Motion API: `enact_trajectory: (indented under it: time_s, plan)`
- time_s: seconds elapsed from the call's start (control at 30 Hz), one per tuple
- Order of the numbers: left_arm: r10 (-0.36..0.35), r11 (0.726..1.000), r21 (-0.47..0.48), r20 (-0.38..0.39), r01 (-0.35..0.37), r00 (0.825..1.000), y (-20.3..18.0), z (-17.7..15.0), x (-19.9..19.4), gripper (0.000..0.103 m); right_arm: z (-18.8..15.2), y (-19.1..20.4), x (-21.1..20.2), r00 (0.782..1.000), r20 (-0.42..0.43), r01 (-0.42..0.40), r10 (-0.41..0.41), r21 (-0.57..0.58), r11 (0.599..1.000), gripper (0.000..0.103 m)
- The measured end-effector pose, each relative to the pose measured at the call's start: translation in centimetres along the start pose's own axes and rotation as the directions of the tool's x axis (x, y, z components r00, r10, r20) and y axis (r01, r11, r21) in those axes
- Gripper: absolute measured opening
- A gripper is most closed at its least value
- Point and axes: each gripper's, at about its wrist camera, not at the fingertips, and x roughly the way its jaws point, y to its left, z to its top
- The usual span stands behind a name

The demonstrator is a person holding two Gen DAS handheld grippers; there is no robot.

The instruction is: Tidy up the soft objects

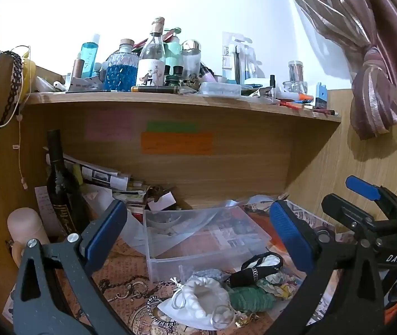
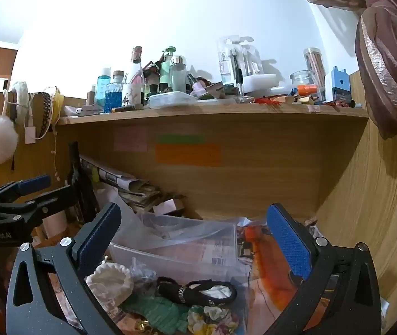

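Note:
A heap of soft things lies on the patterned desk mat in front of a clear plastic box [image 1: 206, 240] [image 2: 176, 245]. It holds a white drawstring pouch [image 1: 204, 298] [image 2: 111, 282], a green scrunchie [image 1: 251, 297] [image 2: 156, 312], a black hair band [image 1: 254, 270] [image 2: 195, 290] and a floral scrunchie [image 1: 276, 282] [image 2: 212, 321]. My left gripper [image 1: 198, 237] [image 2: 44, 189] hovers open above the heap, with nothing between its blue pads. To its right, my right gripper [image 2: 192, 240] [image 1: 349, 198] is open too, over the black band and empty.
A wooden shelf [image 1: 170, 100] overhead is crowded with bottles and jars. At the left stand a dark wine bottle [image 1: 61, 189], a pink cylinder [image 1: 25, 226] and stacked papers [image 1: 109, 178]. A curtain [image 1: 377, 97] hangs at the right. A beaded bracelet [image 1: 153, 310] lies near the pouch.

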Motion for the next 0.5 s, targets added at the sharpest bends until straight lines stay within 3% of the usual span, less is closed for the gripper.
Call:
enact_trajectory:
  time_s: [0.5]
  plan:
    - [0.005, 1.000, 0.014, 0.011, -0.005, 1.000, -0.8, 0.9, -0.2, 0.103, -0.1, -0.6, -0.2, 1.000, 0.013, -0.008, 0.008, 0.015, 1.000, 0.103]
